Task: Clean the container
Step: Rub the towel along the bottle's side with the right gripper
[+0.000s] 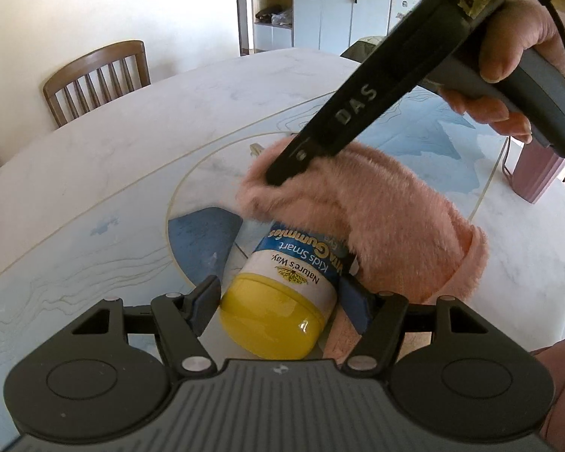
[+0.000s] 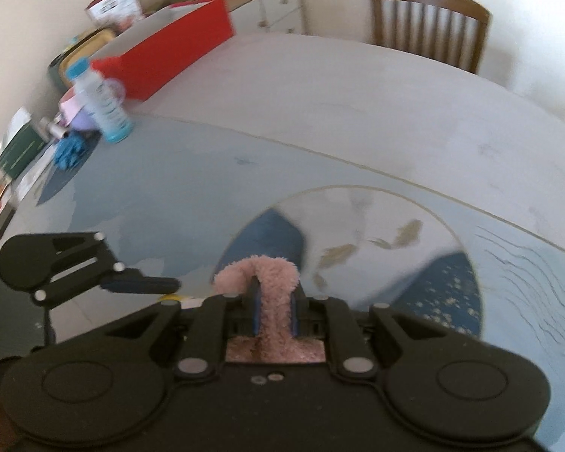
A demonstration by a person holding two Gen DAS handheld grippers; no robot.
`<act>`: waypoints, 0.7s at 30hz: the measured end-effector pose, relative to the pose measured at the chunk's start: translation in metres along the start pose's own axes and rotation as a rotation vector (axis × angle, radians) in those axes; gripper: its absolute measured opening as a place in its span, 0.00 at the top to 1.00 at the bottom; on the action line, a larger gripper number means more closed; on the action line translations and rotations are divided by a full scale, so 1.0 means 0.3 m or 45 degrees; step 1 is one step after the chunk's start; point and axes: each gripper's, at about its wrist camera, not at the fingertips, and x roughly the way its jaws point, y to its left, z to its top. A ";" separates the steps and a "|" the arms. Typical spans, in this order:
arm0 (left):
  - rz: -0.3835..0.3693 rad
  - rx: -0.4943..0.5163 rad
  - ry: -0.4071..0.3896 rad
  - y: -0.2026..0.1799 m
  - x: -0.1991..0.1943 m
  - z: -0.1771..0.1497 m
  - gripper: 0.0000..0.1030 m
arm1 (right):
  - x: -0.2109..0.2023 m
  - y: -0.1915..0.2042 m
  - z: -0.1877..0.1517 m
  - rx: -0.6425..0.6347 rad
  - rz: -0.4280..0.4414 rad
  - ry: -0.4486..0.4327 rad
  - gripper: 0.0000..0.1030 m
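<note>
the small white plastic bottle with a yellow lid and a blue label (image 1: 293,282) lay tipped on its side, lid toward the camera. the left gripper (image 1: 280,301) held it, with one blue-padded finger on each side near the lid end. the fingers looked pressed on the bottle, so it could not roll away while it was rubbed. i think that was why it was held low, close over the tabletop (image 1: 132,143), near the round blue and white picture in its middle.

the fluffy pink cloth (image 1: 376,218) lay draped over the far end of the bottle, touching it and hiding that part. the right gripper (image 1: 278,177) came down from the top right, held by a person's hand (image 1: 516,56). in the right wrist view its fingers (image 2: 258,303) were closed tight on a fold of the same pink cloth (image 2: 267,290). a tight pinch keeps the cloth from slipping during wiping.

the job looked to be in the middle of the wiping step. the lid was not covered by the cloth, so it may need a wipe too.

a wooden chair (image 1: 98,79) stood at the far edge of the tabletop.
</note>
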 end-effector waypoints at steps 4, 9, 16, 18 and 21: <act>-0.001 -0.001 0.000 0.002 0.001 0.000 0.33 | -0.013 -0.070 -0.031 0.112 -0.051 -0.009 0.88; -0.007 -0.017 0.002 0.010 0.005 -0.002 0.33 | -0.020 -0.155 -0.121 0.232 -0.128 0.024 0.88; -0.007 -0.021 0.004 -0.015 -0.012 -0.029 0.33 | -0.041 -0.209 -0.245 0.292 -0.277 0.044 0.80; -0.007 -0.022 0.004 -0.015 -0.013 -0.032 0.33 | -0.052 -0.216 -0.265 0.314 -0.282 0.031 0.79; -0.007 -0.024 0.005 -0.011 -0.014 -0.034 0.33 | -0.057 -0.215 -0.288 0.348 -0.317 0.033 0.72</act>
